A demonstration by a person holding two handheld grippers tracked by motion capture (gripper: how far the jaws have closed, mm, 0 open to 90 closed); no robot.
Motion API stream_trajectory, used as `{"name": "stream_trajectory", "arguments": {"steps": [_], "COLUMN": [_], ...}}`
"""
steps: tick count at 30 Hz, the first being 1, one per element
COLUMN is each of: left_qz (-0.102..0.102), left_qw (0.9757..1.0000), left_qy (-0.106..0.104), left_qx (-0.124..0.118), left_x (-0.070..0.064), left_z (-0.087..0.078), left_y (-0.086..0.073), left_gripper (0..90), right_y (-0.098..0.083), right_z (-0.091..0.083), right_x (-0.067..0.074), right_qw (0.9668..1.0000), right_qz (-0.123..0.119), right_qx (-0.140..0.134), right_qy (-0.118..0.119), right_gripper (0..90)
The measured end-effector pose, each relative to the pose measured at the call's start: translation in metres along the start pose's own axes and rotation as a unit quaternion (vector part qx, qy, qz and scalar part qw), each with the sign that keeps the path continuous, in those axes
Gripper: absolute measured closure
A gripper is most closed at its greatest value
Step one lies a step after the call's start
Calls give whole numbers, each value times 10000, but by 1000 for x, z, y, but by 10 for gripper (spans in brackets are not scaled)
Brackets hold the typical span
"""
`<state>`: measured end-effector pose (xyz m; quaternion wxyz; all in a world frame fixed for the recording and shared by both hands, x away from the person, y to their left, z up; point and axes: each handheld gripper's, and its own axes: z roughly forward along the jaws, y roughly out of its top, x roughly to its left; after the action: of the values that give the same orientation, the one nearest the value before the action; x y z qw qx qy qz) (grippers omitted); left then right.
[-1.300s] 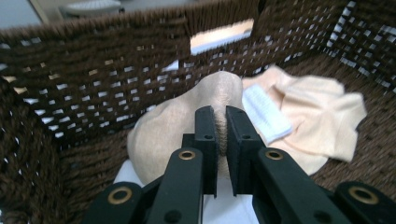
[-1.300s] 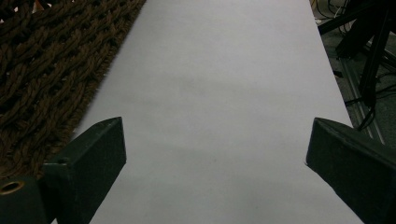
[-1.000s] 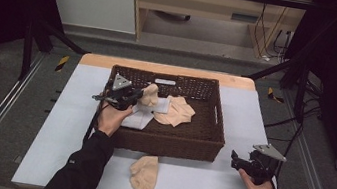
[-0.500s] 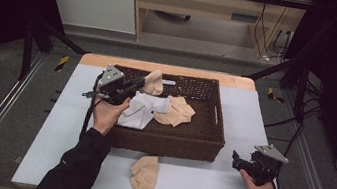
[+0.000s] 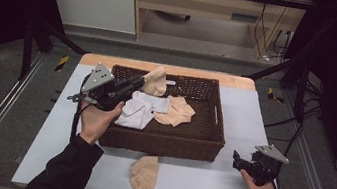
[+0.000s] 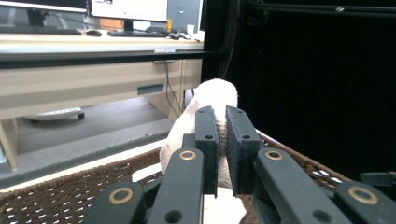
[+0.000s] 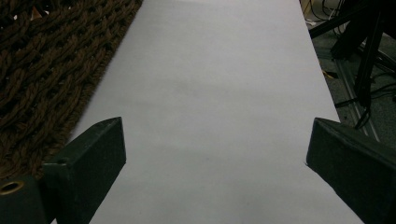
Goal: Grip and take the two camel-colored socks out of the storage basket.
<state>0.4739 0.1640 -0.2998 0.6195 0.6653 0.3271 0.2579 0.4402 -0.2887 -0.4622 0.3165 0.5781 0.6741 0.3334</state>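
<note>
Left claw (image 6: 220,140) pinching beige sock (image 6: 212,100)

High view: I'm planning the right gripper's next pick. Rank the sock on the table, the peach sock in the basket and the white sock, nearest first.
From the right gripper:
1. Sock on the table, front, outside the basket.
2. Peach sock, basket middle.
3. White sock, basket's left.

The woven basket (image 5: 160,138) is dark brown; the sock (image 5: 155,81) in the black left gripper (image 5: 133,83) is peach (paler, nearly cream, up close), beside a white cloth (image 5: 139,112); the table (image 5: 193,184) is pale grey.
</note>
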Motion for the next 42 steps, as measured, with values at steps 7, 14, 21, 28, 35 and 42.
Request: {"name": "stream_trajectory", "arguments": {"steps": [7,14,21,28,35,42], "left_qz": [198,285,341,369,228,198], "left_qw": [9994,9979,9973,9966,9961,9948], "left_qy": [-245,-519,-637,-729,-841,-874], "left_qx": [-107,-245,-150,-69,126,475], "left_x": [-18,-33,-45,-51,-56,-59], "left_z": [-27,-49,-71,-86,-93,-96], "left_y": [5,2,-11,-25,-47,-71], "left_gripper": [835,835,835,834,834,834], "right_y": [0,0,-1,-1,-1,-1], "right_z": [0,0,-1,-1,-1,-1], "right_x": [0,0,0,0,0,0], "right_qw": [10000,10000,10000,10000,10000,10000], "right_qz": [13,-5,-25,-65,-68,-68], "right_qx": [-4,18,6,10,26,24], "right_qy": [4,-9,-17,-29,-33,-31], "right_gripper": [50,50,51,51,52,52]}}
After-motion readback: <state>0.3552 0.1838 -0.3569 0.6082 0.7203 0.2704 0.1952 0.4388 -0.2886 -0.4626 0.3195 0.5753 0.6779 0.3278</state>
